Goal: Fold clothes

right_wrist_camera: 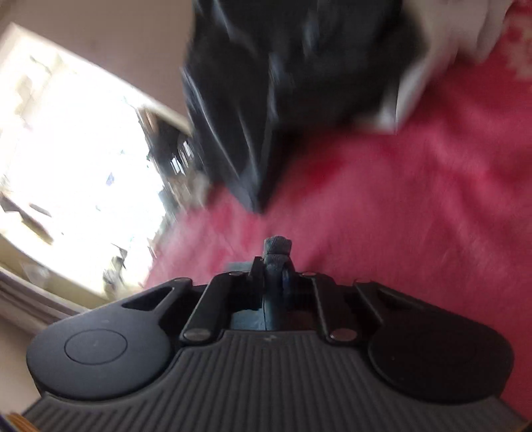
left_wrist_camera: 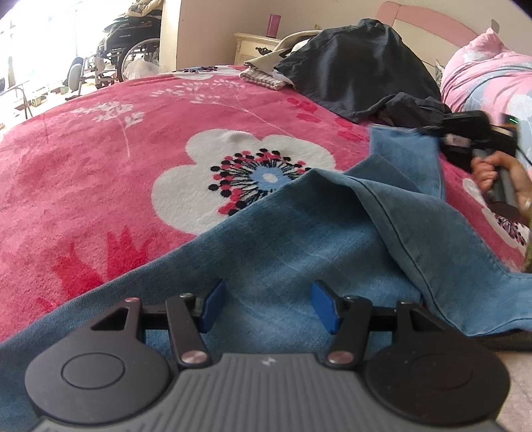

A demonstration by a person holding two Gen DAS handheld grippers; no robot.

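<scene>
- Blue denim jeans (left_wrist_camera: 266, 239) lie spread on the near part of the bed, one fold turned back over the rest and running off toward the right.
- Directly above that denim hangs the left gripper (left_wrist_camera: 267, 309), its blue pads (left_wrist_camera: 212, 305) standing apart with the cloth below them and nothing clamped between.
- Pink fleece blanket (left_wrist_camera: 99, 159), printed with a big white flower (left_wrist_camera: 212, 179), covers the bed under the jeans.
- At the right edge of the left wrist view a hand (left_wrist_camera: 498, 176) grips the handle of the right gripper (left_wrist_camera: 445, 139) at the far corner of the jeans.
- In its own blurred view the right gripper (right_wrist_camera: 274, 266) has its jaws clenched on a small bunch of the blue denim (right_wrist_camera: 276, 249), which pokes up between the fingers.
- Farther back lies a heap of dark clothes (left_wrist_camera: 359, 66), with a beige garment (left_wrist_camera: 276, 56) beside it.
- Behind them sit a floral pillow (left_wrist_camera: 488, 76), a pink headboard (left_wrist_camera: 429, 16), a cream nightstand (left_wrist_camera: 256, 46) and a wheelchair (left_wrist_camera: 133, 43) near the bright doorway.
</scene>
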